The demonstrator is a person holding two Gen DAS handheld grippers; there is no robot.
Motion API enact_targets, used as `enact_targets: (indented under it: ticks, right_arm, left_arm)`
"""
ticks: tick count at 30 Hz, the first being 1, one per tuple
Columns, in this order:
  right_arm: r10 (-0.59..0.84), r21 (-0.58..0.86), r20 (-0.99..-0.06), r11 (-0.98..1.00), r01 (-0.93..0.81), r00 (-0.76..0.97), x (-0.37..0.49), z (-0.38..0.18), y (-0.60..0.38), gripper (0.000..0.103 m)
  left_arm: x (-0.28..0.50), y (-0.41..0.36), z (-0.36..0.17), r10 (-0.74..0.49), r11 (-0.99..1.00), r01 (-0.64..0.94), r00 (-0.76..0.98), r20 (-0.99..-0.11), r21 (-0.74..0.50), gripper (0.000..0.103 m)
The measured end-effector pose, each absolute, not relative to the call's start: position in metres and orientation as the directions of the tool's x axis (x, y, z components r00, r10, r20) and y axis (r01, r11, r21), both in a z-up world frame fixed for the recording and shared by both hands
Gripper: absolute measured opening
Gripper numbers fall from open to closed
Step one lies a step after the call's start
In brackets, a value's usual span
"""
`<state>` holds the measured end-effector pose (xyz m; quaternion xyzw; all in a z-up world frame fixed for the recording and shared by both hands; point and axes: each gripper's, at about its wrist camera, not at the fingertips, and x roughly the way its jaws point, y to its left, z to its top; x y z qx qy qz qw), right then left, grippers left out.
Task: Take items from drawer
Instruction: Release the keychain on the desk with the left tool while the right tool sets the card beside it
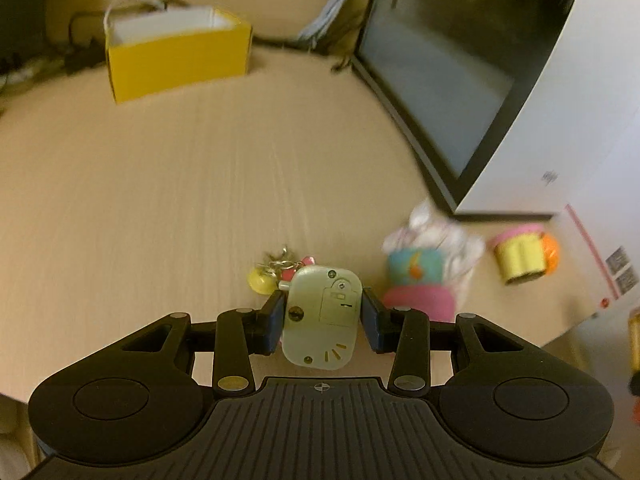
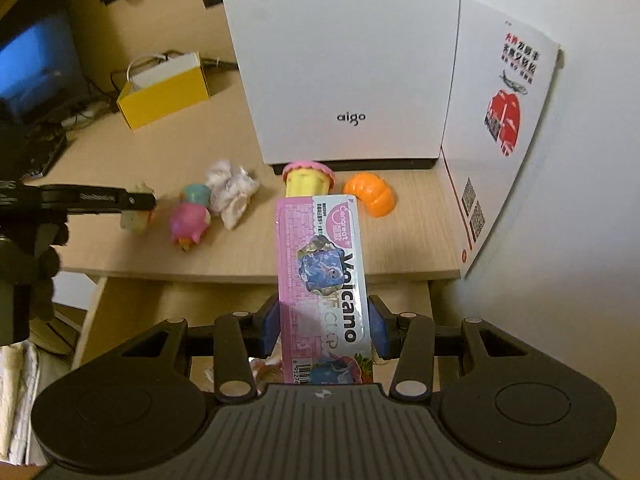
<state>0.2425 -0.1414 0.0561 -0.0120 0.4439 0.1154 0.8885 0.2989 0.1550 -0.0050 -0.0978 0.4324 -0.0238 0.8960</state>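
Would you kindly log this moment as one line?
left gripper: pale green toy between fingers | right gripper: gripping pink sachet | desk: toys

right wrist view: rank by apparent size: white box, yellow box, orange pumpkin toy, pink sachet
1. White box, largest by far.
2. Pink sachet, though it looks big partly because the right gripper holds it close to the camera.
3. Yellow box.
4. Orange pumpkin toy, smallest.
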Motion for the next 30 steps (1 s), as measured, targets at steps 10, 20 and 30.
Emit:
enact_targets:
  ticks: [10, 20, 30]
  right_arm:
    - [0.223, 0.069, -0.8, 0.956, -0.284, 0.557, 0.251, 0.055, -0.13, 0.044]
    - [0.258, 0.091, -0.793, 0.946, -0.312, 0.552, 0.263, 0.051, -0.12, 0.044]
    - [0.32, 0.112, -0.745, 0.925, -0.363, 0.585, 0.315, 0.048, -0.07, 0.044]
  left_arm:
    - [0.283, 0.15, 0.001, -0.153, 0.978, 0.0, 0.679, -0.718, -0.208, 0.046]
    - [0.247, 0.181, 0.036, -0.094, 0.955, -0.107, 0.773, -0.628, -0.276, 0.046]
    - [0.188, 0.182, 0.039, -0.147, 0.933, -0.112, 0.75, -0.645, -0.343, 0.046]
